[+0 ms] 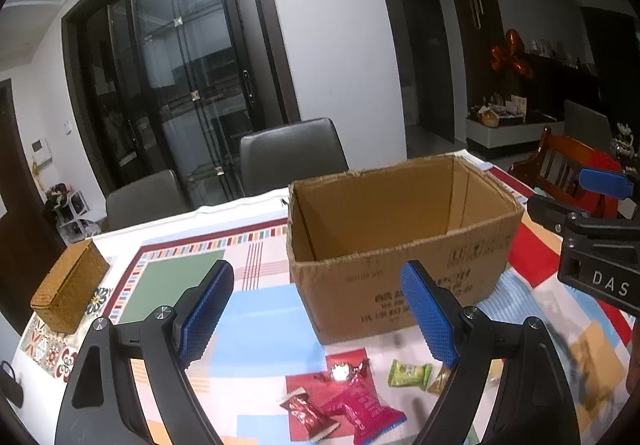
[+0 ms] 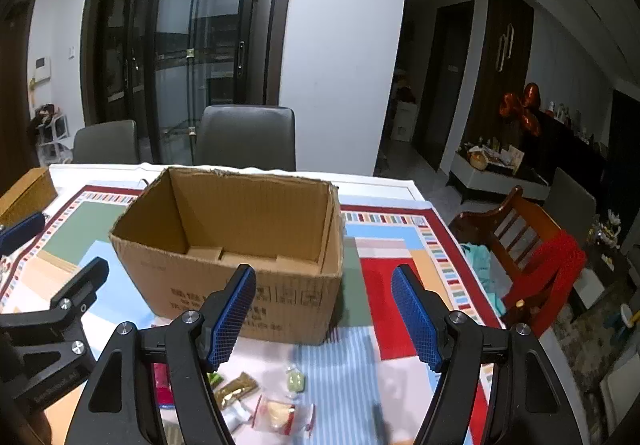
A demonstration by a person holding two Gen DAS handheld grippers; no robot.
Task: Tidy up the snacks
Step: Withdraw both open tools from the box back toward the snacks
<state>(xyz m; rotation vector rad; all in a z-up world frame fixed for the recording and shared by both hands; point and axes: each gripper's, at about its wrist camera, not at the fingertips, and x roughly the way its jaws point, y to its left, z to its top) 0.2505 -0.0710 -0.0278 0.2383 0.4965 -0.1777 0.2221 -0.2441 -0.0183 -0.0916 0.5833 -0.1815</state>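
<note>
Left wrist: both grippers [image 1: 316, 305] [image 2: 324, 309] hover apart, seemingly empty

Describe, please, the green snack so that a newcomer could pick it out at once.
Start at the open cardboard box on the patchwork tablecloth; loose snacks lie on the cloth just in front of it. The green snack is a small pillow-shaped packet, right of the pink packet and beside a gold wrapper. It is the only bright green packet among them.
</note>
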